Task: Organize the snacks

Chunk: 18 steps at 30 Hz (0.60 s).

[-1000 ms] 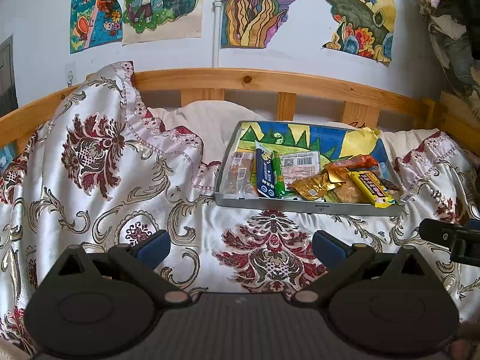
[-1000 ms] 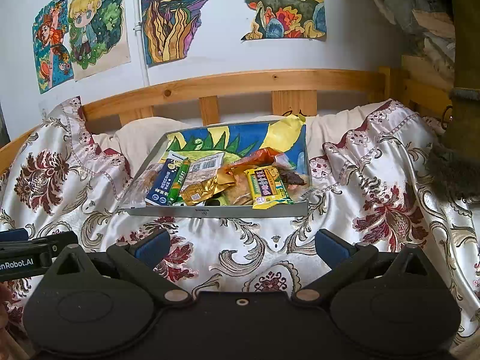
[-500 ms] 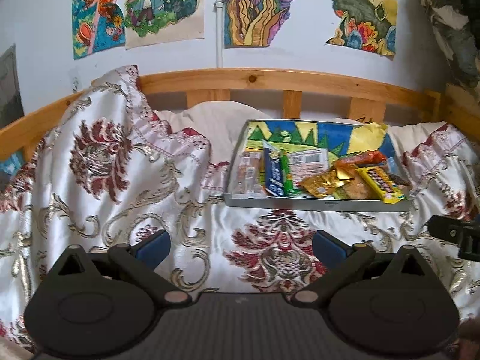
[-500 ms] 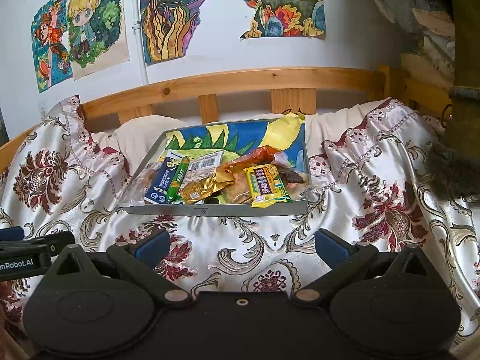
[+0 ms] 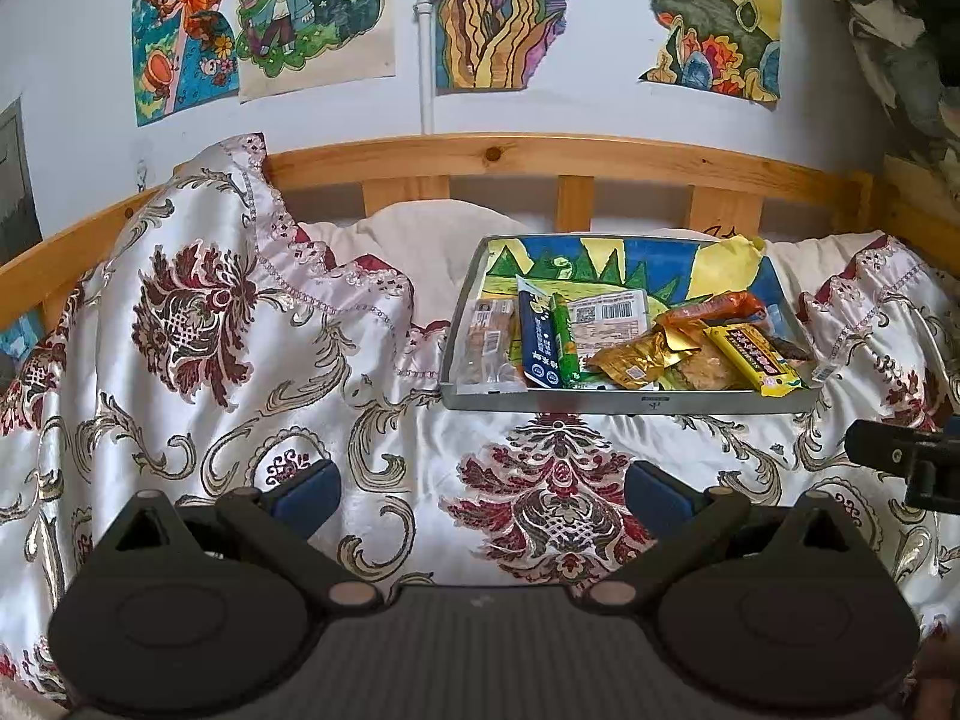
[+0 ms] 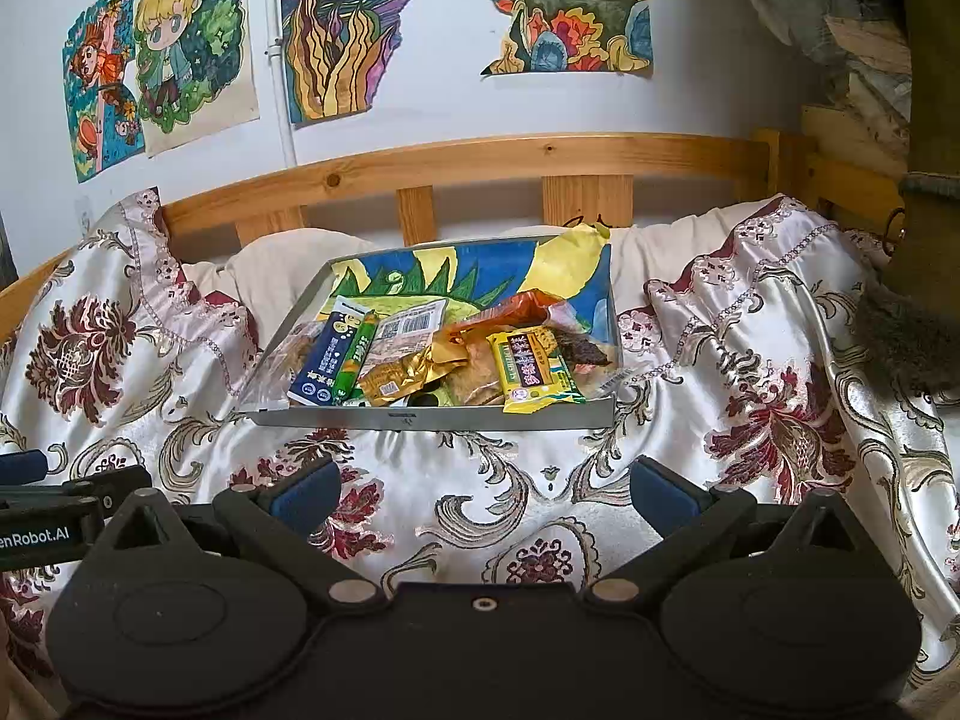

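A grey metal tray (image 5: 630,402) (image 6: 432,418) lined with a colourful drawing sits on the bed and holds several snacks: a clear-wrapped biscuit pack (image 5: 489,342), a dark blue pack (image 5: 540,339) (image 6: 327,363), a green stick (image 5: 564,336) (image 6: 355,360), a gold pack (image 5: 642,357) (image 6: 408,375), a yellow bar (image 5: 753,360) (image 6: 534,369) and an orange pack (image 5: 714,307) (image 6: 516,309). My left gripper (image 5: 483,489) is open and empty, short of the tray's front edge. My right gripper (image 6: 486,489) is open and empty, also short of the tray.
A white satin bedspread with red flowers (image 5: 240,372) (image 6: 768,396) covers the bed. A wooden rail (image 5: 540,156) and a wall with drawings stand behind. A white pillow (image 5: 420,246) lies left of the tray. A dark coat (image 6: 924,240) hangs at the right.
The left wrist view has turned a little to the left, so the tray sits further right in it. The right wrist view has crept slightly closer. Both grippers stay open.
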Each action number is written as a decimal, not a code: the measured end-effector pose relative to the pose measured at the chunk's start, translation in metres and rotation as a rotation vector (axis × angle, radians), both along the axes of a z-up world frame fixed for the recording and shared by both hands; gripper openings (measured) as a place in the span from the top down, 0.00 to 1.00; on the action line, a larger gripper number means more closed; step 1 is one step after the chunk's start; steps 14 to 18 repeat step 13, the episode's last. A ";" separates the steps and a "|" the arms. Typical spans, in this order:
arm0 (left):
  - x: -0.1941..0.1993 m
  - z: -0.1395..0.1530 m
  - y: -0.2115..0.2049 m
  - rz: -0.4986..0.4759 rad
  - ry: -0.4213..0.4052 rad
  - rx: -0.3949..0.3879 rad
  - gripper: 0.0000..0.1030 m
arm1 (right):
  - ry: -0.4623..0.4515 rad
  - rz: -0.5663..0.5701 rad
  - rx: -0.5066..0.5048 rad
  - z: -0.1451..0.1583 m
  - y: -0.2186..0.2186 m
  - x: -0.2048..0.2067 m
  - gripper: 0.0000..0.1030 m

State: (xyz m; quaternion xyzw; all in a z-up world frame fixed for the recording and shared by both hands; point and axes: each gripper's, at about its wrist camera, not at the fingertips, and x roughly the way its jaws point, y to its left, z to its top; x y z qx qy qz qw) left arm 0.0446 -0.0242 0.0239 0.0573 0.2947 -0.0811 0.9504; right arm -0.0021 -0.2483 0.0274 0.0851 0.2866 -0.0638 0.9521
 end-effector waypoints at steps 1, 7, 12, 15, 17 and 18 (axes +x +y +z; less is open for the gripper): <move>0.000 0.000 0.000 0.000 0.000 0.000 0.00 | 0.000 0.000 0.000 0.000 0.000 -0.001 0.01; 0.000 0.000 0.001 0.002 0.004 -0.002 0.00 | 0.002 0.000 0.000 -0.001 0.000 -0.001 0.01; 0.000 0.000 0.001 0.002 0.004 -0.002 0.00 | 0.003 0.000 0.000 0.000 0.000 -0.001 0.01; 0.001 0.000 0.001 0.003 0.005 -0.001 0.00 | 0.003 0.000 0.000 -0.002 0.000 -0.003 0.01; 0.001 0.000 0.001 0.003 0.005 -0.001 0.00 | 0.003 0.000 0.000 -0.002 0.000 -0.003 0.01; 0.001 0.000 0.001 0.003 0.005 -0.001 0.00 | 0.003 0.000 0.000 -0.002 0.000 -0.003 0.01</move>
